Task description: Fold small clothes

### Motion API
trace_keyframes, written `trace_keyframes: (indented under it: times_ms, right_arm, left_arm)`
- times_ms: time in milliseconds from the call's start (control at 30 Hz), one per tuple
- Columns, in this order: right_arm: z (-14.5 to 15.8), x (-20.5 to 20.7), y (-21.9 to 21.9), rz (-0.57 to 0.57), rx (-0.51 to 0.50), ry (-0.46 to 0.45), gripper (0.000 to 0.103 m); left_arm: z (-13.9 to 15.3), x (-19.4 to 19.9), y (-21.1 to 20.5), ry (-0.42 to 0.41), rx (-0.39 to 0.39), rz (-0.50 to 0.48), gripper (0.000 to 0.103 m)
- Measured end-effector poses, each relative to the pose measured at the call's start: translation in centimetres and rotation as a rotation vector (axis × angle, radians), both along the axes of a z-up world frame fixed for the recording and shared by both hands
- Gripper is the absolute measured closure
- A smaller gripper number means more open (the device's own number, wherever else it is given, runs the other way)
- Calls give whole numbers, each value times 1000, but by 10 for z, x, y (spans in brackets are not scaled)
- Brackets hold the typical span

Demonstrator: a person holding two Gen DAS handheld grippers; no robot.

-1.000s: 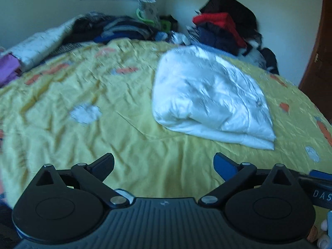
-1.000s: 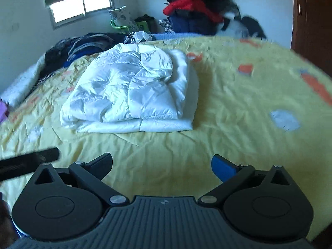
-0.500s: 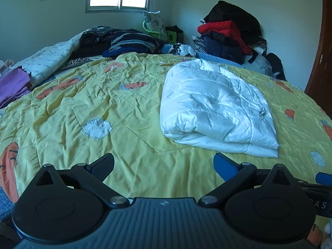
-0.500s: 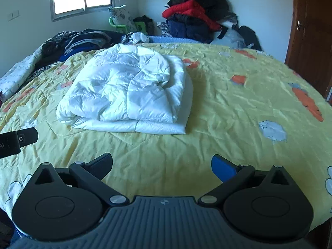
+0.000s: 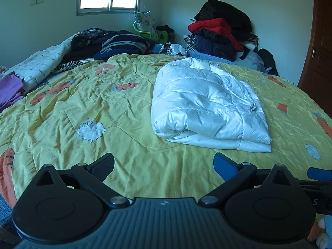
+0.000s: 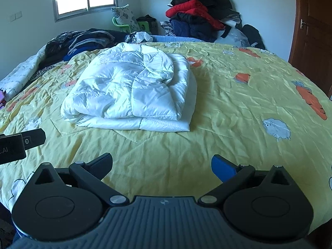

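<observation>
A white puffy jacket (image 5: 207,105) lies folded in a compact bundle on the yellow bedspread (image 5: 103,108); it also shows in the right wrist view (image 6: 132,91). My left gripper (image 5: 164,165) is open and empty, above the near edge of the bed, well short of the jacket. My right gripper (image 6: 161,165) is open and empty too, also near the bed's front edge. The left gripper's tip (image 6: 31,140) shows at the left of the right wrist view.
A pile of dark, red and navy clothes (image 5: 220,33) stands against the far wall. Folded dark garments (image 5: 116,45) and a pale quilt (image 5: 37,66) lie at the bed's far left. A brown door (image 5: 317,47) is at the right.
Both grippers have pulled back and risen a little from the jacket, so more of the room shows. The jacket has not moved. Both stay open.
</observation>
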State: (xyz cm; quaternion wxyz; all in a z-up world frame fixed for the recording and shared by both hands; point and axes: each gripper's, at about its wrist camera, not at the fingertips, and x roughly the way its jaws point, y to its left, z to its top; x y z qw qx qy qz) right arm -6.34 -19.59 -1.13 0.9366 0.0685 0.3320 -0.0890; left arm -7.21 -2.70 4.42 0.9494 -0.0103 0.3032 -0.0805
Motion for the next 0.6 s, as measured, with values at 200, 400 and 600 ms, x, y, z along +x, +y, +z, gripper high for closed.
trace_keyframes:
  times_ms: [200, 400, 600]
  right_arm:
    - [-2, 0, 1, 1, 8, 9, 0]
    - [-3, 1, 0, 4, 11, 12, 0]
    - [-4, 1, 1, 9, 15, 15, 0]
  left_arm:
    - [0, -1, 2, 4, -18, -9, 1]
    - [-2, 1, 0, 16, -4, -15, 1]
    - [-2, 1, 0, 17, -9, -15, 1]
